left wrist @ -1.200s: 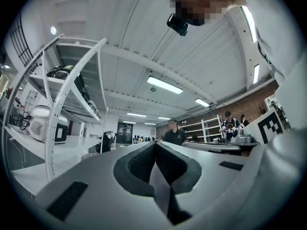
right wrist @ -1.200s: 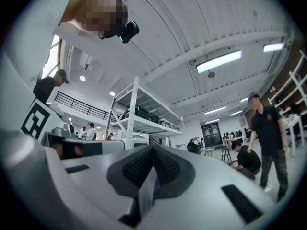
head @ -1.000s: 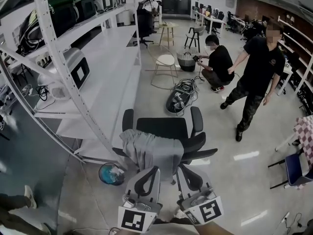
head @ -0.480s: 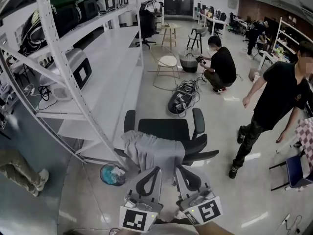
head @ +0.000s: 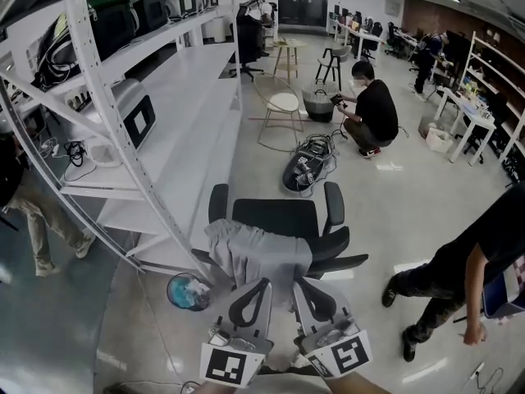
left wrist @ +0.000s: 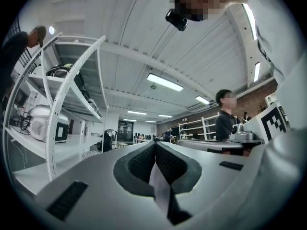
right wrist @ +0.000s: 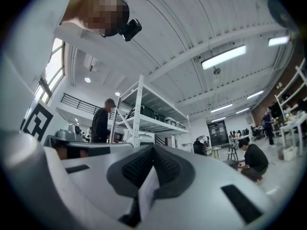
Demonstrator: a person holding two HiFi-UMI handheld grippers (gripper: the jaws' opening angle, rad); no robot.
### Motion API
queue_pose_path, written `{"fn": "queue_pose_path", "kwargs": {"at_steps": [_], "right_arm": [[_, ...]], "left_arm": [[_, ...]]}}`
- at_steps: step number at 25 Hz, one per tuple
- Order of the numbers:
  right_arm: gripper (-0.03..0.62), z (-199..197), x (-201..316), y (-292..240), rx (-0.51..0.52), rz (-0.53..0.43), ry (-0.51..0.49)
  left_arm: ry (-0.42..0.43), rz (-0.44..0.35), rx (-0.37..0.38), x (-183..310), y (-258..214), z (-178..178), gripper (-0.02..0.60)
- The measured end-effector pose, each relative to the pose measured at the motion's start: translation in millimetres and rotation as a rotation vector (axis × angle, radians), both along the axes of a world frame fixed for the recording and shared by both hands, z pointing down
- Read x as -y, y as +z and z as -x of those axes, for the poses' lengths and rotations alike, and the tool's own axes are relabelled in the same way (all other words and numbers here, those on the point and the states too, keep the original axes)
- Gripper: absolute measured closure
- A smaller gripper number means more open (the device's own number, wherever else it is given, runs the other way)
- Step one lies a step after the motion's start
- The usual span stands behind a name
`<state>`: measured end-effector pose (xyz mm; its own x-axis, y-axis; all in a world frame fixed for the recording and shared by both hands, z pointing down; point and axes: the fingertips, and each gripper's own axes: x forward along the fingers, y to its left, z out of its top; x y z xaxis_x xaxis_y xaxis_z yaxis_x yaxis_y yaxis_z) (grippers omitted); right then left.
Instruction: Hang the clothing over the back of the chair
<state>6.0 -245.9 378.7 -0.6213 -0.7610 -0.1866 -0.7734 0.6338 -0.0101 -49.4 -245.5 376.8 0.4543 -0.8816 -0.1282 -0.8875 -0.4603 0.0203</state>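
Head view: the grey fabric garment [head: 258, 257] lay draped over the back of the black swivel office chair [head: 277, 217], unchanged from a second earlier. Only a passer-by in dark clothes [head: 459, 277] had walked closer.

Left gripper view: the left gripper [left wrist: 155, 147] was closed on nothing.

Right gripper view: the right gripper [right wrist: 152, 150] was likewise closed and empty.

The hanging looked finished.

White shelving [head: 189, 113] flanks a glossy grey floor [head: 385, 203] under strip lights [left wrist: 164, 82].
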Motion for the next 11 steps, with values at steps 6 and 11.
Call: {"fn": "queue_pose_path", "kwargs": {"at_steps": [6, 11], "right_arm": [[0.579, -0.4, 2.5, -1.4, 0.0, -0.001, -0.001], [0.579, -1.5, 2.9, -3.7, 0.001, -0.005, 0.001]], "left_arm": [[0.005, 0.006, 0.002, 2.3, 0.7, -2.1, 0.574], [0.009, 0.006, -0.002, 3.7, -1.4, -2.9, 0.574]]}}
